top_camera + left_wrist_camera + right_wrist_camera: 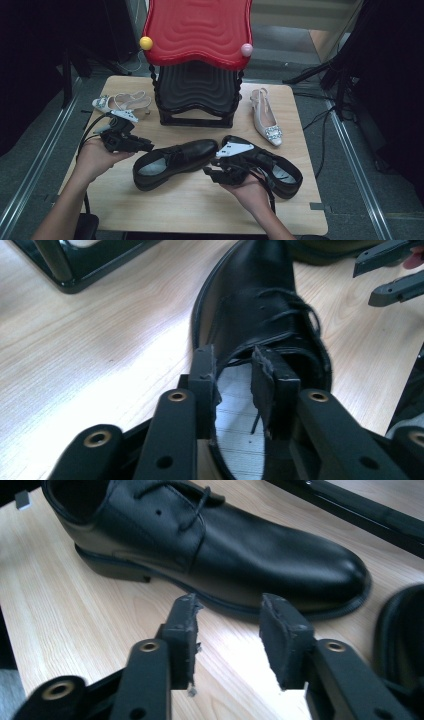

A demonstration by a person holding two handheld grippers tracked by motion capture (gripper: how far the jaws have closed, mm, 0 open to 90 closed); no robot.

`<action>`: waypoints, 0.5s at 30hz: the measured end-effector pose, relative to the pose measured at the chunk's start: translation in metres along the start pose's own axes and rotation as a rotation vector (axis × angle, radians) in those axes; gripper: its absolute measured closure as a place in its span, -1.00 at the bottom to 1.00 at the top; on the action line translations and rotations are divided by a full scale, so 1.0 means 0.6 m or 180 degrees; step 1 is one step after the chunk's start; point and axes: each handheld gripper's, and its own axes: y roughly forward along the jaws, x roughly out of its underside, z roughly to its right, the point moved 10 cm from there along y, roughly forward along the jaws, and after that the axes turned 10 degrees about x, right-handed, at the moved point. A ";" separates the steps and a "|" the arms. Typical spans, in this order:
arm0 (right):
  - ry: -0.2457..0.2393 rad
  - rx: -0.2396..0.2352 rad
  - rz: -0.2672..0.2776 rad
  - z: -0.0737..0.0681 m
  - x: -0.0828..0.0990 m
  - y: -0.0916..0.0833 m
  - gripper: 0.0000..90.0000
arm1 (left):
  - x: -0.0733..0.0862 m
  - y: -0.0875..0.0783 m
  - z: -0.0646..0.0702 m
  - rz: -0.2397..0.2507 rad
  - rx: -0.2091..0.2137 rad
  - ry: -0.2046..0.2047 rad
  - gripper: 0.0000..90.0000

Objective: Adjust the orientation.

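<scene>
A black lace-up shoe (175,157) lies on its sole mid-table, toe pointing right. My left gripper (147,146) is at its heel end. In the left gripper view the left gripper (235,365) straddles the shoe's (255,285) collar: one jaw sits at the outer rim and the other inside the opening, with grey insole showing in the gap. My right gripper (210,169) hovers by the shoe's toe side. Seen in its own view, the right gripper (227,607) is open over bare wood, just short of the shoe (260,550). A second black shoe (280,167) lies to the right.
A red-topped black shoe rack (197,60) stands at the back centre of the wooden table (200,210). One pale jewelled heel (120,102) lies at the back left and another (265,120) at the right. Black stands and cables flank the table.
</scene>
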 end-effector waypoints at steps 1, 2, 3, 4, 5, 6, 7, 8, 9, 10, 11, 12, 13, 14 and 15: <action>0.0005 -0.0004 -0.0004 -0.001 -0.004 0.004 0.46 | 0.001 0.004 -0.006 -0.0050 0.0016 -0.0013 0.73; 0.0016 -0.0033 -0.0021 -0.005 -0.010 0.010 0.52 | 0.002 0.008 -0.009 -0.0100 0.0054 0.0012 0.83; 0.0028 -0.0055 -0.0028 -0.008 -0.015 0.015 0.58 | 0.003 0.011 -0.015 -0.0104 0.0056 0.0035 0.88; 0.0039 -0.0071 -0.0054 -0.010 -0.019 0.022 0.62 | 0.004 0.015 -0.022 -0.0098 0.0079 0.0001 0.95; 0.0060 -0.0090 -0.0088 -0.013 -0.022 0.028 0.66 | 0.006 0.019 -0.030 -0.0107 0.0091 -0.0091 0.99; 0.0070 -0.0124 -0.0111 -0.016 -0.024 0.035 0.71 | 0.008 0.023 -0.037 -0.0075 0.0099 -0.0146 1.00; 0.0076 -0.0149 -0.0141 -0.019 -0.025 0.040 0.77 | 0.010 0.028 -0.039 -0.0053 0.0167 -0.0196 1.00; 0.0074 -0.0177 -0.0149 -0.023 -0.025 0.045 0.86 | 0.013 0.034 -0.042 -0.0027 0.0159 -0.0220 1.00; 0.0054 -0.0203 -0.0170 -0.027 -0.023 0.049 0.99 | 0.018 0.038 -0.043 -0.0033 0.0170 -0.0235 1.00; 0.0029 -0.0237 -0.0162 -0.031 -0.020 0.052 1.00 | 0.022 0.041 -0.042 -0.0052 0.0173 -0.0218 1.00; 0.0046 -0.0271 -0.0159 -0.035 -0.017 0.056 1.00 | 0.026 0.043 -0.044 -0.0055 0.0154 -0.0167 1.00; 0.0087 -0.0293 -0.0139 -0.038 -0.013 0.060 1.00 | 0.029 0.045 -0.043 -0.0044 0.0163 -0.0171 1.00; 0.0136 -0.0318 -0.0132 -0.041 -0.009 0.064 1.00 | 0.032 0.046 -0.045 -0.0046 0.0165 -0.0174 1.00; 0.0177 -0.0347 -0.0149 -0.044 -0.004 0.069 1.00 | 0.032 0.046 -0.045 -0.0046 0.0165 -0.0174 0.99; 0.0177 -0.0355 -0.0179 -0.048 0.000 0.074 1.00 | 0.036 0.048 -0.046 -0.0028 0.0197 -0.0227 0.99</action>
